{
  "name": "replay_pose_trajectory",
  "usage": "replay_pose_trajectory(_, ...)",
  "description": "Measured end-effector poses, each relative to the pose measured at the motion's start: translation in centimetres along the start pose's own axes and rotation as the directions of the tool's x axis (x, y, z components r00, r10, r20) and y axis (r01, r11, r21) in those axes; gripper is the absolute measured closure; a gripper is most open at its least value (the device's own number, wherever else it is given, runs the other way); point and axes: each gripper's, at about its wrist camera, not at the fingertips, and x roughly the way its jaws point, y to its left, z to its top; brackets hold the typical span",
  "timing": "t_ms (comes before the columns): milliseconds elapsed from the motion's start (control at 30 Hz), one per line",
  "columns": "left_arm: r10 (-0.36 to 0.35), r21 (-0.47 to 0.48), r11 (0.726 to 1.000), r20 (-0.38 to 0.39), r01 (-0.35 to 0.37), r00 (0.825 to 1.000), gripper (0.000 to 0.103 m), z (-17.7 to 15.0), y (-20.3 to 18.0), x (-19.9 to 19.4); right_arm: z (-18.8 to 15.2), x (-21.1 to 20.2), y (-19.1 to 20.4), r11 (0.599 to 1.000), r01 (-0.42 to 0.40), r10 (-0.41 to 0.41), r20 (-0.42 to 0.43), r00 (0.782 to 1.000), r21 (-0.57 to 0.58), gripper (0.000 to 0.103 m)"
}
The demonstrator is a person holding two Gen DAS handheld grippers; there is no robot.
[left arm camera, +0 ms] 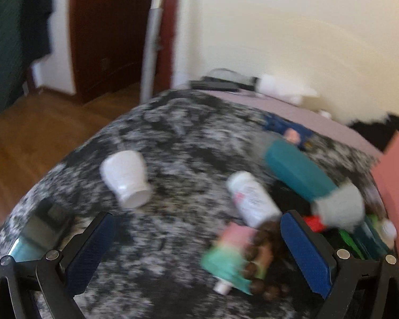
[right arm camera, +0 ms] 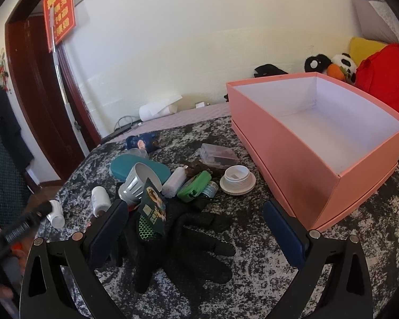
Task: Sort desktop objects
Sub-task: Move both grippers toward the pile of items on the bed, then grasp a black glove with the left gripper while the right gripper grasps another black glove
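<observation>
1. Both grippers sit nearest: the right gripper (right arm camera: 195, 228) has its jaws spread wide with nothing between them, above a black glove (right arm camera: 188, 242) on the mottled grey cover (right arm camera: 266, 265). The left gripper (left arm camera: 196, 255) is likewise spread and holds nothing.

2. Just past the right jaws lies one dark green packet (right arm camera: 153, 207), leaning on one grey cup-shaped piece (right arm camera: 135, 183).

3. Small things are heaped in the middle of the surface, which looks more like a bed than a counter: two white bottles (right arm camera: 99, 202) at the left, one white roll (right arm camera: 174, 183), one green case (right arm camera: 194, 186), one teal case (right arm camera: 135, 166), one white jar lid (right arm camera: 236, 180), one clear plastic box (right arm camera: 218, 155) and one blue figure (right arm camera: 142, 142). The left view is blurred, so its pink-and-green tube (left arm camera: 234, 255) and brown beads (left arm camera: 263, 265) are my best reading.

4. To the right, one pink box (right arm camera: 292, 164) stands open, and what shows of its white inside is bare.

5. Judged from this, everything seen lies outside the box, so all of the sorting is left.
</observation>
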Motion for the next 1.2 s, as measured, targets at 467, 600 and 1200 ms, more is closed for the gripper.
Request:
replay_pose_trajectory(467, -0.042, 0.177, 0.983, -0.053, 0.050, 0.998, 0.001, -2.3, -4.9, 1.4, -0.8, 0.9, 2.4, 0.993, 0.009, -0.012, -0.021, 1.000, -0.117, 0.001)
replay_pose_trajectory(600, -0.068, 0.261, 0.961, -0.097, 0.091, 0.993, 0.001, -3.6, -8.3, 2.4, -0.7, 1.7, 1.3, 0.996, 0.031, -0.035, -0.043, 0.998, -0.086, 0.002)
replay_pose_trajectory(1200, -0.268, 0.279, 0.887, -0.338, 0.368, 0.902, 0.069, -7.2, -15.1, 8.6, 0.6, 2.9, -1.6, 0.999, 0.042, -0.042, -0.024, 0.999, 0.007, 0.002)
